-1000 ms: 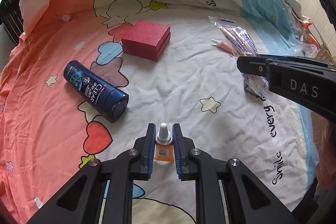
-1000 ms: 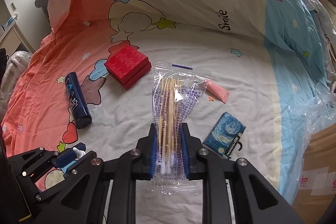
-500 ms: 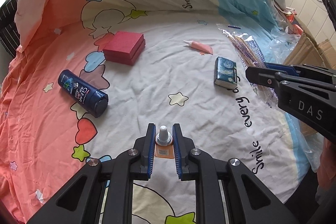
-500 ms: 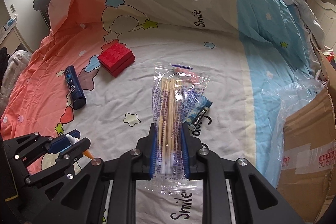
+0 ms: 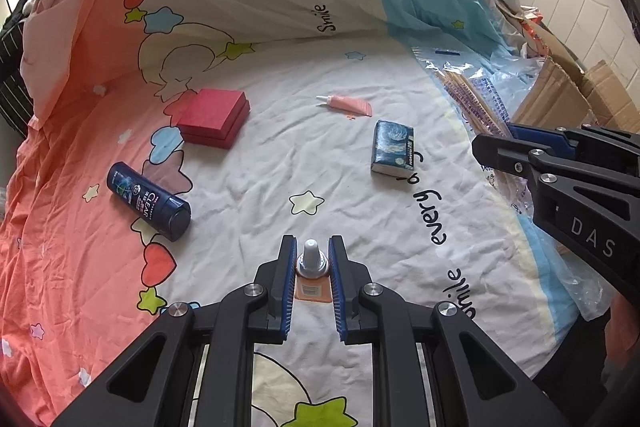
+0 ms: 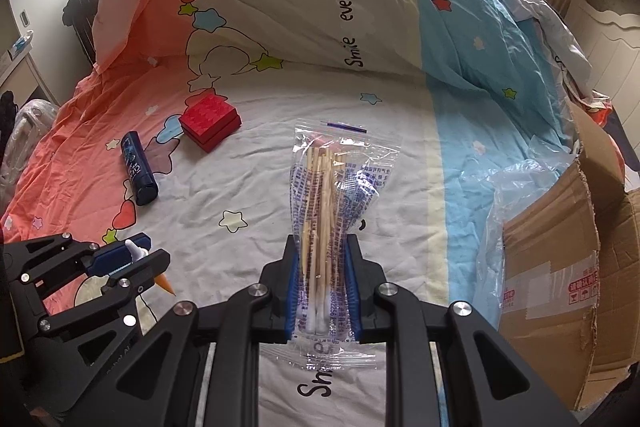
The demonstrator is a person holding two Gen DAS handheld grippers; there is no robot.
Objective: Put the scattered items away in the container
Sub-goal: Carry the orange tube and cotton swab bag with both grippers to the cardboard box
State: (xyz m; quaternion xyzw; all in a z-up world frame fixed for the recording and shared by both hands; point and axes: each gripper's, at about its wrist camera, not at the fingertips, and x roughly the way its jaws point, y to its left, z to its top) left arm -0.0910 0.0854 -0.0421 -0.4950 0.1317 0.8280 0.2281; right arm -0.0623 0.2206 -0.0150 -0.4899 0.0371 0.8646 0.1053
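Two fisheye views, each mounted on a hand-held gripper, look steeply down and forward over a bed (image 5: 248, 195) from close above. The left one faces the bed's middle; the right one sits further right, taking in a cardboard box (image 6: 560, 267). Both share the red box (image 5: 214, 117) and blue bottle (image 6: 138, 169).

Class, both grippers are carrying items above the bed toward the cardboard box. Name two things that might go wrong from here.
1. The right gripper pinches only the lower part of the cotton swab bag; the slick plastic might slip.
2. The left gripper holds the small orange bottle near its neck, so it may twist loose before the cardboard box.
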